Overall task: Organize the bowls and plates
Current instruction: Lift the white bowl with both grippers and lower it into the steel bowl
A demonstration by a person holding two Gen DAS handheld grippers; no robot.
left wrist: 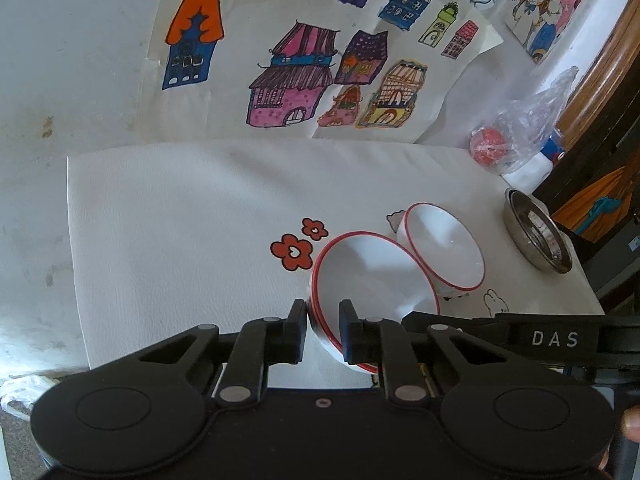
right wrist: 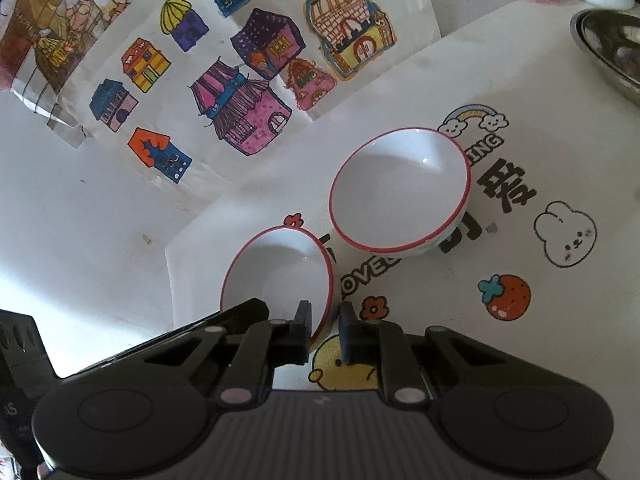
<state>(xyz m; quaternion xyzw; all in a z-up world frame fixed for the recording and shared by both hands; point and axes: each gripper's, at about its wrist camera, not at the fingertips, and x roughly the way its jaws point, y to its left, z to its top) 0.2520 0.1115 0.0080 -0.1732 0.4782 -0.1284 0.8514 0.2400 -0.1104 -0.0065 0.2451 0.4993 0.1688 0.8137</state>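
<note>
Two white bowls with red rims stand on a printed white mat. The near bowl (left wrist: 372, 276) (right wrist: 276, 272) looks tilted, and both grippers hold it by opposite sides of its rim. My left gripper (left wrist: 323, 320) is shut on its left edge, one finger outside the wall and one inside. My right gripper (right wrist: 325, 326) is shut on its right edge in the same way, and its body (left wrist: 552, 338) shows in the left wrist view. The second bowl (left wrist: 440, 248) (right wrist: 400, 188) sits upright just beyond, close to the first.
A steel bowl (left wrist: 536, 236) (right wrist: 612, 48) stands at the mat's far right edge. Behind it lies a clear plastic bag (left wrist: 520, 132) with something red inside. Coloured house drawings (left wrist: 288, 80) cover the wall behind. The mat (left wrist: 160, 220) is bare on the left.
</note>
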